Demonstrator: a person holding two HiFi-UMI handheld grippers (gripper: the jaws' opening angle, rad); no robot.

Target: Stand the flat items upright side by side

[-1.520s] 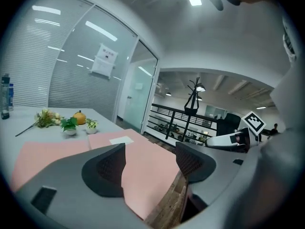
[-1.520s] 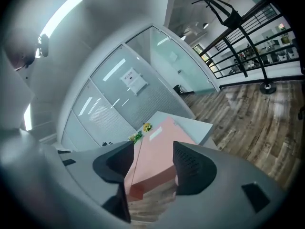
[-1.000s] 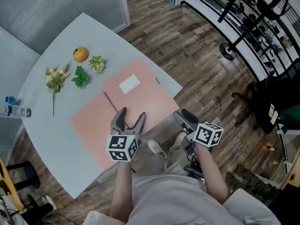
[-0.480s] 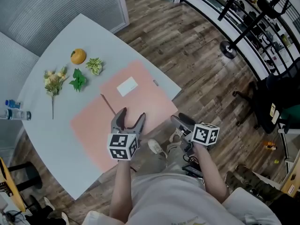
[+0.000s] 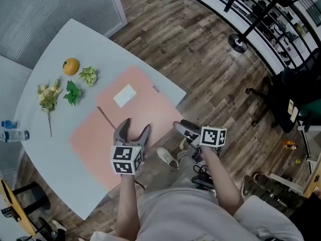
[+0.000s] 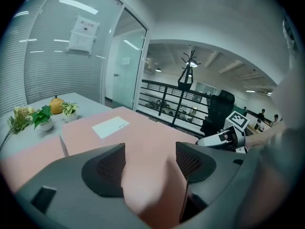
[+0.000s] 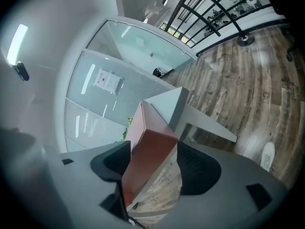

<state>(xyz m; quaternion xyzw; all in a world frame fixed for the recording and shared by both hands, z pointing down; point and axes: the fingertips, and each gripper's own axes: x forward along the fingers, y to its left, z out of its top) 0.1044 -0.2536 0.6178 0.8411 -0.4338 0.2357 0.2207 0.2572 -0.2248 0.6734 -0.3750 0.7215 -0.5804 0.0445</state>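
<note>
While both claws hover by bench (image 5: 55, 54) edge: left claw (image 5: 133, 128) spread, folder (image 5: 150, 102) just beneath. Right claw (image 5: 180, 128), jaws just opening, folder corner in gap, pads not pressing. Likely lining up to tip folder upright.

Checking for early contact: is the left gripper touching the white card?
Apart. The head view shows bare pink sheet between the left gripper and the white card.

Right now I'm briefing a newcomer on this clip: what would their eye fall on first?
Two pink folders lie flat across the near half of the pale table. The left gripper hovers open over them; the right gripper, off the table's edge, has just been opening its fingers, a folder's corner showing between them.
</note>
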